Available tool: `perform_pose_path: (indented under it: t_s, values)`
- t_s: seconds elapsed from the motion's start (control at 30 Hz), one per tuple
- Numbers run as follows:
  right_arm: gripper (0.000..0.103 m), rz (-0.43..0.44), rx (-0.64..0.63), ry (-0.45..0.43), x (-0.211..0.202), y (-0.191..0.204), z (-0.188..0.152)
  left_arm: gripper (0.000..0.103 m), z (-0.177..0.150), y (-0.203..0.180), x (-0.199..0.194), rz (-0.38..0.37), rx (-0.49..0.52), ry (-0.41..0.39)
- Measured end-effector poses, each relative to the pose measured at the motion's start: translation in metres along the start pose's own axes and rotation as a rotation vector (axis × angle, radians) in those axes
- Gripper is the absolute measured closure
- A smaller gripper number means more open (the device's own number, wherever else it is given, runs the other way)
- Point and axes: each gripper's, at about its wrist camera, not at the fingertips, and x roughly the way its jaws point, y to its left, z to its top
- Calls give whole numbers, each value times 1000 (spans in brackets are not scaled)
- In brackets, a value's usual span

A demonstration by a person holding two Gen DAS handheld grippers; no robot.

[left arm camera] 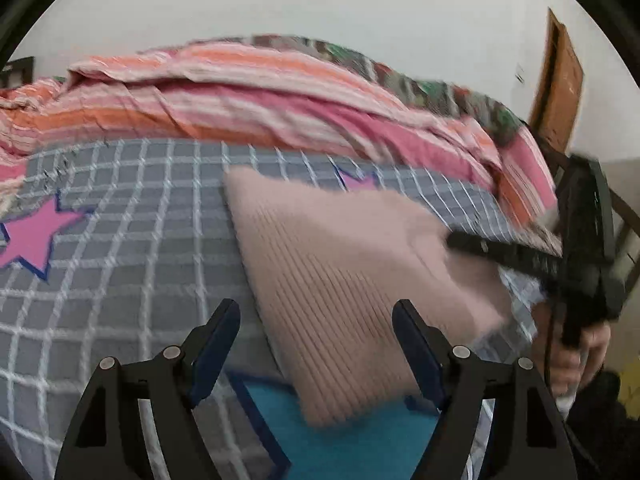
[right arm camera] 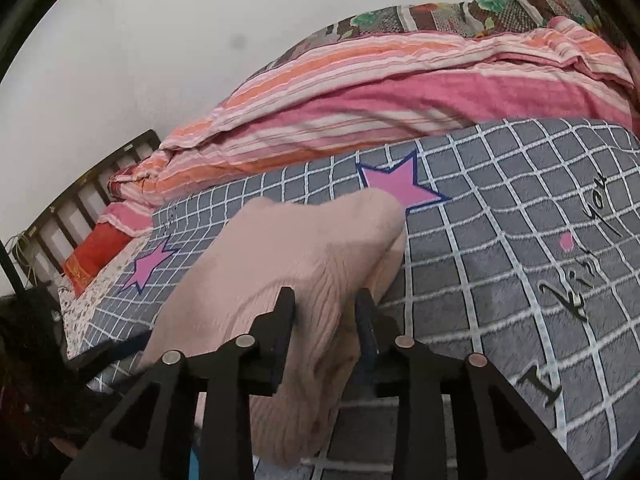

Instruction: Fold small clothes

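A small pale pink ribbed knit garment [left arm camera: 340, 272] lies on the grey checked bedspread [left arm camera: 132, 248]. My left gripper [left arm camera: 316, 312] is open, its jaws wide apart on either side of the garment's near edge. My right gripper [right arm camera: 326, 300] is shut on a bunched fold of the pink garment [right arm camera: 288, 264] and holds it lifted off the bedspread [right arm camera: 500, 240]. The right gripper also shows in the left wrist view [left arm camera: 460, 242] at the garment's right side, held by a hand.
A rumpled pink and orange striped quilt [left arm camera: 240, 96] lies along the far side of the bed. A dark slatted headboard [right arm camera: 80, 196] stands at the left in the right wrist view. A brown door [left arm camera: 560, 80] is at the right. A blue patch [left arm camera: 360, 440] lies under the garment's near edge.
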Motion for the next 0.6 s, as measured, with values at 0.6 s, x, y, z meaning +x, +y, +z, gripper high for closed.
perform_pose_path:
  t_s: [0.6]
  values:
    - [90,14,68,51,36,-14,16,25,42,11,61,152,9,61]
